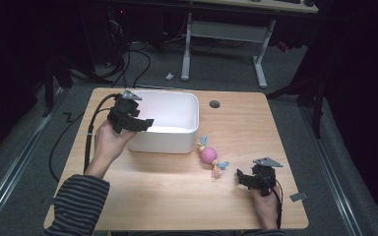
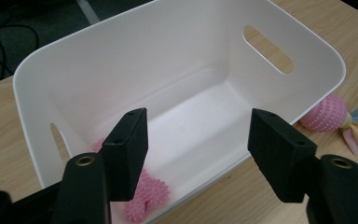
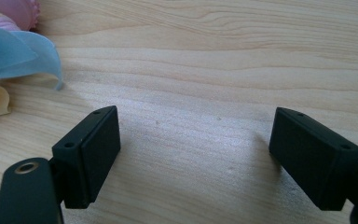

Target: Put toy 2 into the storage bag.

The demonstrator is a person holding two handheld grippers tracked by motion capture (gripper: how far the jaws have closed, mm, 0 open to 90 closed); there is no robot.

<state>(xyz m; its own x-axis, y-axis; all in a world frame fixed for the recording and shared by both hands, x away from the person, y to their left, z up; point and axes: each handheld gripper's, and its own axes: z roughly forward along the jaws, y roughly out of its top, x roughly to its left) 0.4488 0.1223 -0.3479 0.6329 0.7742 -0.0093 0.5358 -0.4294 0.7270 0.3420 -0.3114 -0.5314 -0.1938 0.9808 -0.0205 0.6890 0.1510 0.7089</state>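
White bin (image 1: 177, 129) at table (image 1: 177, 196) centre-left. I see one pink knobbly toy (image 2: 142, 198) in it, lying on floor at near corner, rest of floor bare. My left gripper (image 2: 198, 154) hovers over bin's near rim, jaws apart, nothing between. Second pink ball toy with ribbons (image 1: 209, 156) lies on table at bin's 4 o'clock, just beside wall. My right gripper (image 3: 193, 156) low over table, jaws apart, empty.
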